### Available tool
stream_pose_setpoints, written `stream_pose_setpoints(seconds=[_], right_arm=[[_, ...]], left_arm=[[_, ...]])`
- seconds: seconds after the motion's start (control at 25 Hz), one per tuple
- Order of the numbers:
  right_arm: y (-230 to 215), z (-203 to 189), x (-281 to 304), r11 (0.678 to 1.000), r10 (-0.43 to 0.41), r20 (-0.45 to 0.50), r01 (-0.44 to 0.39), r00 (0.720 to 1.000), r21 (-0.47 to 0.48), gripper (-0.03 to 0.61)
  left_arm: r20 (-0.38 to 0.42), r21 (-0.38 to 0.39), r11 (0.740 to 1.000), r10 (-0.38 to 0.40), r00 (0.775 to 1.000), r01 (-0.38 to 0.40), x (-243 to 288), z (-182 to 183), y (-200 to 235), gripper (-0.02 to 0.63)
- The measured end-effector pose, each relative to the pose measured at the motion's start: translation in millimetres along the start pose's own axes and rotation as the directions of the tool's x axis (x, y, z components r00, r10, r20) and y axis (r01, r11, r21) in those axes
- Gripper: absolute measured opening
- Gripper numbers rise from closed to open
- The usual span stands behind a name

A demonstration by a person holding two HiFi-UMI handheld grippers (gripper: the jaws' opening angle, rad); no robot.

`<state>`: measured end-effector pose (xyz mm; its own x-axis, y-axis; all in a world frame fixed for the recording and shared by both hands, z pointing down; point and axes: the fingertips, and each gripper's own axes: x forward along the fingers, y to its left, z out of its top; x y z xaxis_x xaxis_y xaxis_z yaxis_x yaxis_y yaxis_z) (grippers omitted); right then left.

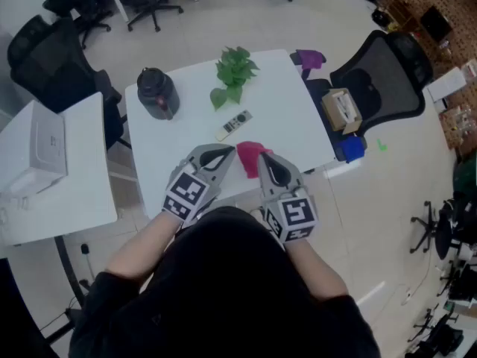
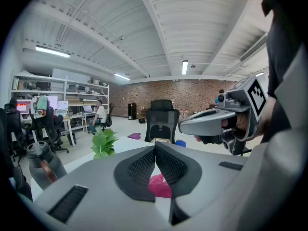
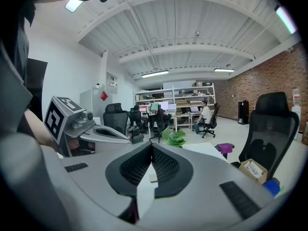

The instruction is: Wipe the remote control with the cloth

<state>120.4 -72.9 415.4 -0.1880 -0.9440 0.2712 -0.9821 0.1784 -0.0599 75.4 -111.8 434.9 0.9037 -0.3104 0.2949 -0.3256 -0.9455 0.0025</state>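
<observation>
Dark-sleeved person [image 1: 223, 289] holds two grippers over a white table [image 1: 287, 103], both claws pressed together and empty.
At centre frame, the left gripper [image 1: 223, 154] and right gripper [image 1: 263, 158] point up-frame, with the pink cloth [image 1: 251, 157] lying on the table between their tips. The remote control [image 1: 234, 124] rests just above, apart from the cloth. A green plant [image 1: 233, 73] stands top centre, a dark bottle [image 1: 157, 93] upper left.

On the table [image 1: 298, 118], cloth [image 1: 250, 155] lies before remote [image 1: 234, 124], plant [image 1: 233, 73] behind.
</observation>
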Motion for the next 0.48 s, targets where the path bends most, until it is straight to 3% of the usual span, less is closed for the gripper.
stream_pose_setpoints(seconds=[0.28,0.48], right_arm=[[0,-2,0,1.000,0.013,0.001,-0.013,1.000,0.000,0.000],[-4,-8,-4,1.000,-0.002,-0.017,0.002,1.000,0.010,0.000]], left_arm=[[-0.021,0.012,1.000,0.027,0.999,-0.027,7,-10,9,0.031],[-0.111,0.037,0.998,0.062,0.992,-0.058,32,-44,34,0.164]])
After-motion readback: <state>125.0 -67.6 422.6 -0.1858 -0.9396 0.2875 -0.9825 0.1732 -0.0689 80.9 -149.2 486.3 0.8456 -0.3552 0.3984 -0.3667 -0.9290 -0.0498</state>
